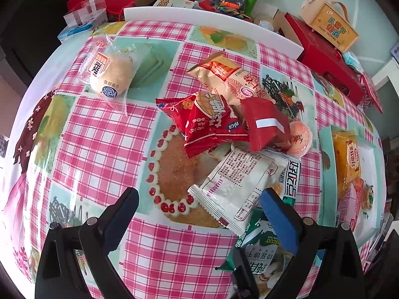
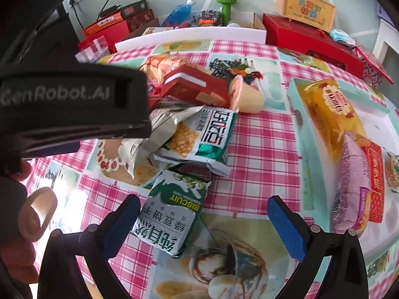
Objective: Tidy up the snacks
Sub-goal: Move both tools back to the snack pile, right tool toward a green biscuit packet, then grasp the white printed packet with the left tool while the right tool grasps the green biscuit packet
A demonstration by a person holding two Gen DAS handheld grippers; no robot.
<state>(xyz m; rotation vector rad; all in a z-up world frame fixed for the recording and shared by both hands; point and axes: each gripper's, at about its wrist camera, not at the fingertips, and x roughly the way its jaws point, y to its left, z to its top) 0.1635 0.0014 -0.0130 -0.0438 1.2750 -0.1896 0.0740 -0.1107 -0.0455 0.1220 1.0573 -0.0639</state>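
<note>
Left wrist view: the left hand-held gripper (image 1: 199, 214) hangs spread wide over a table (image 1: 99, 137) covered in a pink checked cloth, holding nothing. Between and just beyond its fingers lies a white packet (image 1: 234, 184), back side up, its far end tucked under a heap of snacks: a red peanut bag (image 1: 207, 124), a small red wafer pack (image 1: 266, 127), a tan biscuit bag (image 1: 229, 79) and an orange jelly cup (image 1: 299, 137). A wrapped bun (image 1: 109, 74) sits well apart to the far left. At the right edge a pale tray (image 1: 324, 139) already holds a yellow packet (image 1: 346, 159).

Right wrist view: the right hand-held gripper (image 2: 204, 224) is also spread and empty, with a green biscuit pack (image 2: 172, 214) lying flat just inside its left finger. Beyond it lies a green-and-white snack bag (image 2: 199, 137). The tray (image 2: 296, 114) is to the right, carrying the yellow packet (image 2: 329, 112) and a purple packet (image 2: 351, 186).

The packs look light, soft and crinkly, with slick film likely to slip. The biscuit pack probably holds brittle contents, so a gentle pinch across its narrow middle or on a crimped end seam seems safest. The jelly cup could roll.
</note>
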